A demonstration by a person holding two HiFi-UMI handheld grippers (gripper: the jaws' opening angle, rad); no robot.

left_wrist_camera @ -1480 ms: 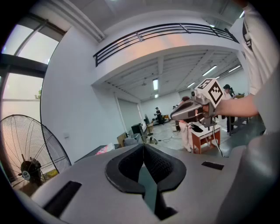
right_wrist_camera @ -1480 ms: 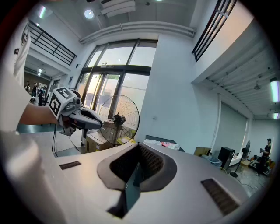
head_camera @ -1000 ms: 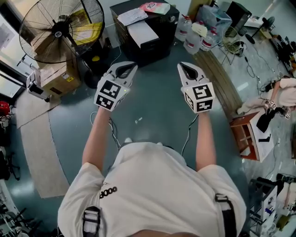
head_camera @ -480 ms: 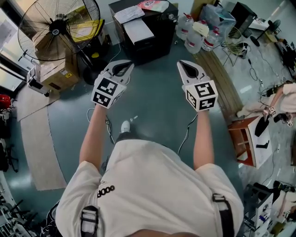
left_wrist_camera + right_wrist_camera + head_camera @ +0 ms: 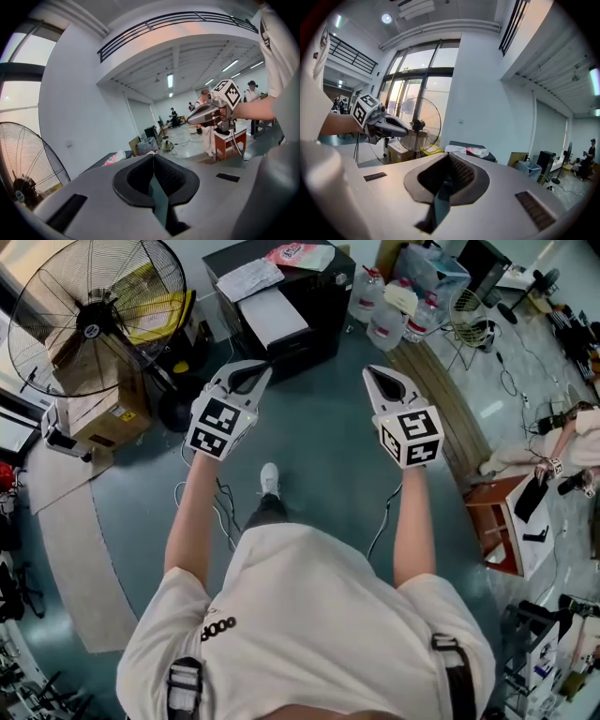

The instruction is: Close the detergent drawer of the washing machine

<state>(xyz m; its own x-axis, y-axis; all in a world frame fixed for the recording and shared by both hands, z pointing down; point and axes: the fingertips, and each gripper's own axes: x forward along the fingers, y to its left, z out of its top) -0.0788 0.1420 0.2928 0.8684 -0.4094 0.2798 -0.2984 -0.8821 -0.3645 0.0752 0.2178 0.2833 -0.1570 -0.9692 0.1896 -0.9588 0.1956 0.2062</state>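
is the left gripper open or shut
Shut. The left gripper shows its jaw tips touching in its own view, with nothing held between them.

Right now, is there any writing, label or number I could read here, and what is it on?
Nothing reads clearly.
Shirt: small dark print, blurred.
Papers on the black cabinet: print too small.
Pink packet: too small.
Cardboard box: sticker too small.
Marker cubes: square patterns, no letters.
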